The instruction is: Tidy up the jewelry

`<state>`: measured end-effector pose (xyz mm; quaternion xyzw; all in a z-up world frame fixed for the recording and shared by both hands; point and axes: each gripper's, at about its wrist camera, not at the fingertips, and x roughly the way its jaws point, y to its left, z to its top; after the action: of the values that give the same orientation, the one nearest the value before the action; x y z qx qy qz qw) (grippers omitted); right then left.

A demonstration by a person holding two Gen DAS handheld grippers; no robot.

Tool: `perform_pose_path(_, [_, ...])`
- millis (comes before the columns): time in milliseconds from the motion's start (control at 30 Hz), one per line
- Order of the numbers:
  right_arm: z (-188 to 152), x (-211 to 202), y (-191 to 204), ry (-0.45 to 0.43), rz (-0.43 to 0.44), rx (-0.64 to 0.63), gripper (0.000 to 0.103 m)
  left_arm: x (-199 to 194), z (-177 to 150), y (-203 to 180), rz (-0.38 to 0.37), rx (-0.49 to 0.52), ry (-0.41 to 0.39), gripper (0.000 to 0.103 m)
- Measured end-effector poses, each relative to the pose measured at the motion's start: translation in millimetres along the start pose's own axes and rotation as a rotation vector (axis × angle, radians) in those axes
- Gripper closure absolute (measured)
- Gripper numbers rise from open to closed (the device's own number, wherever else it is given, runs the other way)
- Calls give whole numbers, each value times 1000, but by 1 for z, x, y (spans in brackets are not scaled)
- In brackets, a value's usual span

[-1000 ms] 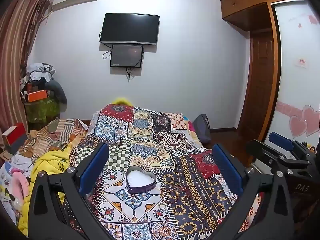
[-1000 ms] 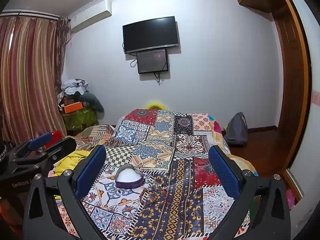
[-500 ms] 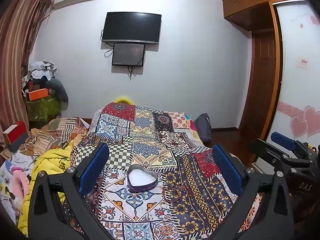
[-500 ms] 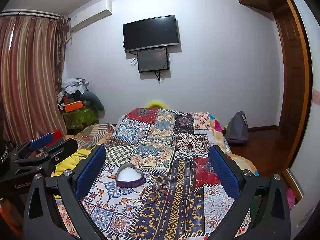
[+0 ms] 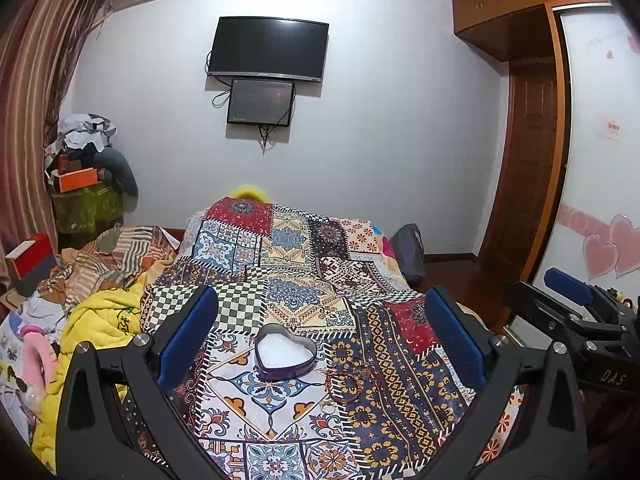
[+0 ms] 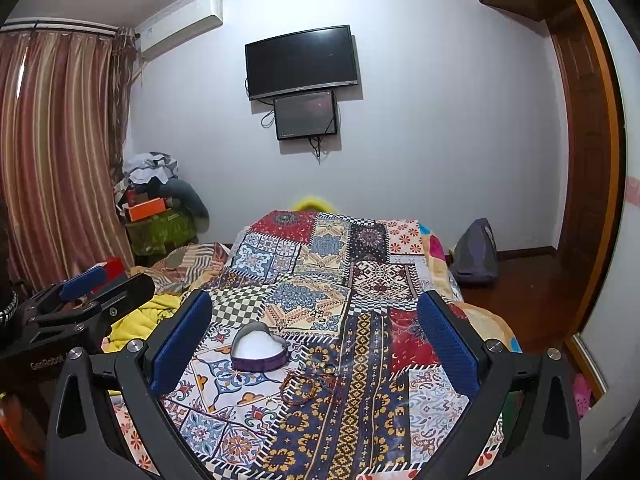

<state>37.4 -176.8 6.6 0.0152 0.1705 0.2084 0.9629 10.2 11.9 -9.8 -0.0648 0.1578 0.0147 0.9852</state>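
A heart-shaped purple box [image 5: 285, 356] with white lining sits open on the patterned bedspread [image 5: 304, 304]; it also shows in the right wrist view [image 6: 260, 351]. A red bead bracelet [image 5: 347, 381] lies just right of it, with a small ring [image 5: 327, 407] nearer me. In the right wrist view the bracelet [image 6: 301, 389] and ring [image 6: 273, 403] lie in front of the box. My left gripper [image 5: 320, 340] is open, above the bed, apart from the box. My right gripper [image 6: 314, 344] is open and empty too.
The bed's left side holds a yellow blanket [image 5: 100, 320] and piled clothes. A cluttered stand [image 5: 86, 192] is in the far left corner. A dark bag [image 5: 408, 252] stands on the floor at the right, by a wardrobe [image 5: 532, 184]. A TV [image 5: 268, 50] hangs on the far wall.
Both views have shifted slightly; the box and jewelry sit a little further right in the left wrist view. Nothing was grasped or moved on the bed.
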Motion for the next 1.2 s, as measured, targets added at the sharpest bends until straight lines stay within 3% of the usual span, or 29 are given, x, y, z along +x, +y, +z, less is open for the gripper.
perform_pose_path(1200, [-1, 3, -3, 8, 0, 5, 1, 6, -2, 3, 11, -8, 8, 0])
